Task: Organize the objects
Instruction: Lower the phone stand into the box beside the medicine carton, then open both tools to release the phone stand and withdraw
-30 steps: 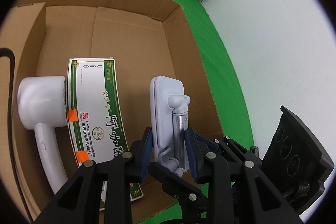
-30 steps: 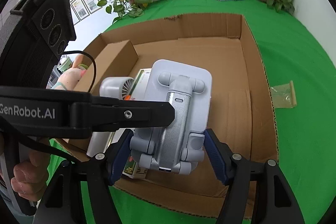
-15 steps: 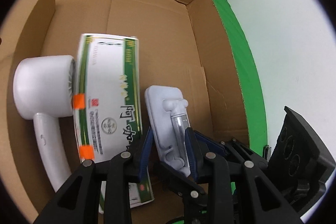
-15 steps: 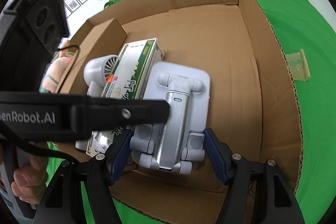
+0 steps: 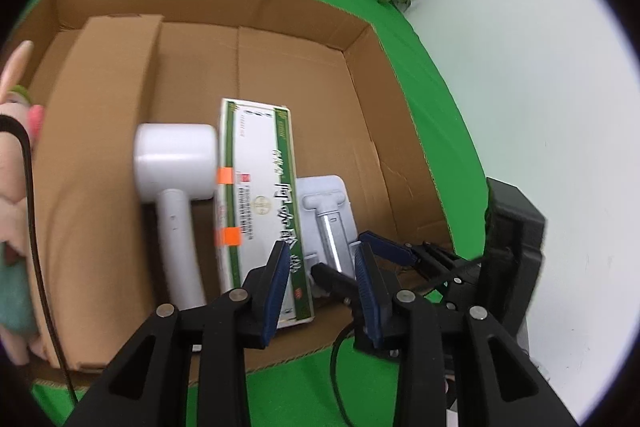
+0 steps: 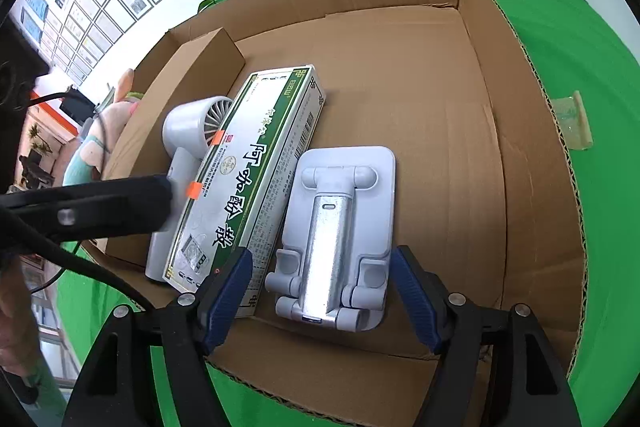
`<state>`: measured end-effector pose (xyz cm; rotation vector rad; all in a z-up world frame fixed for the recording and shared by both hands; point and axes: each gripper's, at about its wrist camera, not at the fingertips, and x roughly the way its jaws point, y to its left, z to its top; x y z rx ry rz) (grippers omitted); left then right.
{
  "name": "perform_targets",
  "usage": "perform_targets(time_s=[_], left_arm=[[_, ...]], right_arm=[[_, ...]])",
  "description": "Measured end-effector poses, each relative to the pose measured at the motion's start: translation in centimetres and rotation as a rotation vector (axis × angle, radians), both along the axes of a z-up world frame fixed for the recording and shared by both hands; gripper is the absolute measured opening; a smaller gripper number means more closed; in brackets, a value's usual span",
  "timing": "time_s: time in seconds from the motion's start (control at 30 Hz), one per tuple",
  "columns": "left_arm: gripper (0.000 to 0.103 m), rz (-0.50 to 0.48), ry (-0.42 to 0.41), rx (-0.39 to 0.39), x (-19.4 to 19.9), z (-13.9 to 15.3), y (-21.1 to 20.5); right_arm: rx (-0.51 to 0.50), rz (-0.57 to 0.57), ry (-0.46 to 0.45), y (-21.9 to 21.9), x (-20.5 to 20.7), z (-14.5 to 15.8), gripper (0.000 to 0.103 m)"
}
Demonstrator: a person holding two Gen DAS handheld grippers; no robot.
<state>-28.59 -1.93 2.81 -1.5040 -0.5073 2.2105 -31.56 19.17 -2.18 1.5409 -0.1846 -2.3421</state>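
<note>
Where the items lie: an open corrugated cardboard box point(image 6: 520, 147), matte brown with creased flaps, on a smooth green cloth point(image 6: 592, 39).
Phone stand point(image 6: 336, 227): the task's item; a pale grey plastic plate with rounded corners, carrying a brushed-metal arm on cylindrical plastic hinges. It lies flat on the box floor near the front wall, back side up.
Medicine carton point(image 6: 248, 163): long rectangular glossy card, white with green borders and two orange tape tabs; it lies just left of the stand, the long sides touching or nearly so.
Handheld fan point(image 6: 192, 131): smooth white plastic, a drum-shaped head with a radial grille on a tapering handle; it lies against the far side of the carton.
Inner flap point(image 5: 104, 107): plain cardboard, folded inward along the box's left side.
Plush toy point(image 5: 12, 187): soft pink and teal fabric, outside the left wall.
Right gripper point(image 6: 322, 253): black frame with ribbed blue pads; the jaws stand about half apart and straddle the hinged lower end of the stand. A clear gap separates the left pad from it; the right pad is just beside its edge, and contact cannot be told. No grip shows.
Left gripper point(image 5: 322, 255): same build; the jaws are parted only narrowly, with nothing between them. The stand lies beyond and below the pads, apart from them.
</note>
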Motion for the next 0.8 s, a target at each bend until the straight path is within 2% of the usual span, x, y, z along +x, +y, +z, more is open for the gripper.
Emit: perform_targets(time_s=[0.13, 0.33, 0.4, 0.43, 0.47, 0.5, 0.57, 0.67, 0.73, 0.8], left_arm=[[0.032, 0.049, 0.103, -0.061, 2.2, 2.0, -2.0], [0.034, 0.139, 0.282, -0.237, 5.7, 4.0, -5.3], [0.051, 0.190, 0.374, -0.324, 7.8, 4.6, -6.6], [0.055, 0.219, 0.433, -0.368, 8.9, 4.7, -7.0], [0.064, 0.243, 0.490, -0.407, 10.5, 5.1, -7.8], [0.074, 0.264, 0.536, -0.444, 11.4, 4.9, -8.0], [0.082, 0.313, 0.600, -0.515, 12.8, 4.3, -8.5], [0.082, 0.351, 0.605, -0.562, 12.9, 1.8, -8.9], [0.082, 0.369, 0.569, -0.535, 12.6, 0.4, -9.4], [0.082, 0.386, 0.569, -0.512, 12.4, -0.3, -9.7]], right_arm=[[0.003, 0.009, -0.002, -0.4, 0.2, 0.0, 0.061], [0.044, -0.022, 0.041, -0.1, 1.0, 0.8, 0.063], [0.080, -0.055, 0.101, -0.1, 2.1, 1.9, 0.072], [0.094, -0.067, 0.148, -0.3, 2.9, 2.6, 0.085], [0.108, -0.078, 0.221, -0.7, 4.3, 3.5, 0.100], [0.118, -0.087, 0.279, -1.1, 5.5, 4.1, 0.102], [0.138, -0.083, 0.375, -2.4, 7.8, 4.7, 0.102], [0.162, -0.083, 0.465, -4.7, 10.1, 4.4, 0.102], [0.170, -0.123, 0.503, -5.4, 10.8, 4.2, 0.102], [0.167, -0.179, 0.550, -5.7, 11.2, 4.1, 0.102]])
